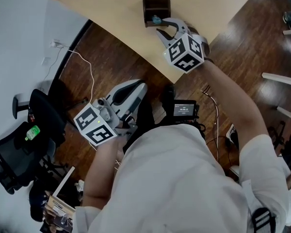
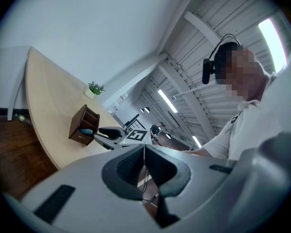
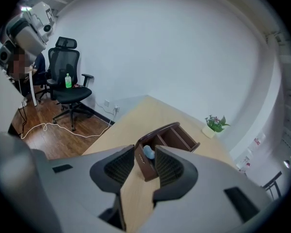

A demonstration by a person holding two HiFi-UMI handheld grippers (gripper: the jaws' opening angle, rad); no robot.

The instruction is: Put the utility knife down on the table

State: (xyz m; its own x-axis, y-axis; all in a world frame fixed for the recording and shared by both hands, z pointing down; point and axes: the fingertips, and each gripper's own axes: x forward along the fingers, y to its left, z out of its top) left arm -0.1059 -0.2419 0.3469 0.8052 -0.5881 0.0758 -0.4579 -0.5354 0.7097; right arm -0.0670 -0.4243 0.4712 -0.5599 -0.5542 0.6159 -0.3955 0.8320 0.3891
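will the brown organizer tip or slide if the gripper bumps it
Probably slides rather than tips: the organizer sits low and broad on the smooth table. It looks like rigid wood, unlikely to flex. Mostly empty compartments suggest it's light, so the open right gripper could shift it.

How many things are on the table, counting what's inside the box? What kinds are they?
Brown wooden organizer: 1
Blue tool inside the organizer: 1
Small potted plant: 1
Total: 3

Bright, even light; fisheye-warped edges
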